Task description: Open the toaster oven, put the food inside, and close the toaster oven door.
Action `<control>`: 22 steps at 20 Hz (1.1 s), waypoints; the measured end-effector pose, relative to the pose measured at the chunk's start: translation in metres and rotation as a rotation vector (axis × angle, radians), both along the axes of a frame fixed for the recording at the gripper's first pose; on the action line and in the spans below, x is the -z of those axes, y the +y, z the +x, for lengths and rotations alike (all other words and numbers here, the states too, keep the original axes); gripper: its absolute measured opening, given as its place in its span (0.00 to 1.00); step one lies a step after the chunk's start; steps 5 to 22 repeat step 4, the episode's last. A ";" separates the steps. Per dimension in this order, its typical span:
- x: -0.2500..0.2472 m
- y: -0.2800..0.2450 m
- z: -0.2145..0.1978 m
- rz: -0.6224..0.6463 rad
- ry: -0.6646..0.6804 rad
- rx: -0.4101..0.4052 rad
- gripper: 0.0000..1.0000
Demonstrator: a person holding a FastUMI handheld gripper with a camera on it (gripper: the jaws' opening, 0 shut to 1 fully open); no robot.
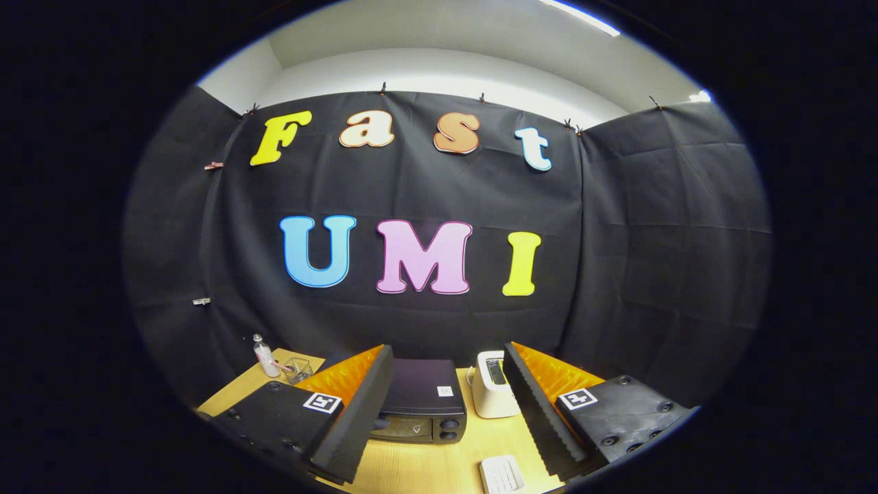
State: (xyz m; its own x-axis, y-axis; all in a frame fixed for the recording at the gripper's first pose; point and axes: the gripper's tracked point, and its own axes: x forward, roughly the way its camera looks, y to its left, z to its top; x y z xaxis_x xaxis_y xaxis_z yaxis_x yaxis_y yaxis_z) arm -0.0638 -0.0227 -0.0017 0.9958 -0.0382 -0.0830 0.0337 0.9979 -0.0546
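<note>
Gripper [449, 401] held above the table [425, 466], fingers spread wide apart, nothing between the pads, nothing gripped. Just ahead of the fingers, in the gap between them: black toaster oven [422, 401], seen from above and in front, flat top bare except for a small sticker, two knobs at the right of its front. Left part of the front hidden behind the left finger. Door apparently up and flush with the front; no flap seen hanging down toward the table. Right of the oven, just beside it and partly behind the right finger: white slot toaster [492, 394]. Nearer than the oven, close below the right finger: small white ridged object [502, 473], possibly the food, cannot tell. Far left corner of the table: small bottle [264, 357] and wire basket [298, 370], well apart from the oven. Stage: door closed, interior not visible, so scene fits either food yet to go in, or food inside and door closed again. Not settled from this view.
</note>
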 end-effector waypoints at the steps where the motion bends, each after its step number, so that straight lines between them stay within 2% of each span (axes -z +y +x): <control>1: -0.001 -0.002 0.001 -0.002 -0.001 0.007 0.98; 22: -0.001 -0.003 0.002 0.004 -0.006 0.011 0.99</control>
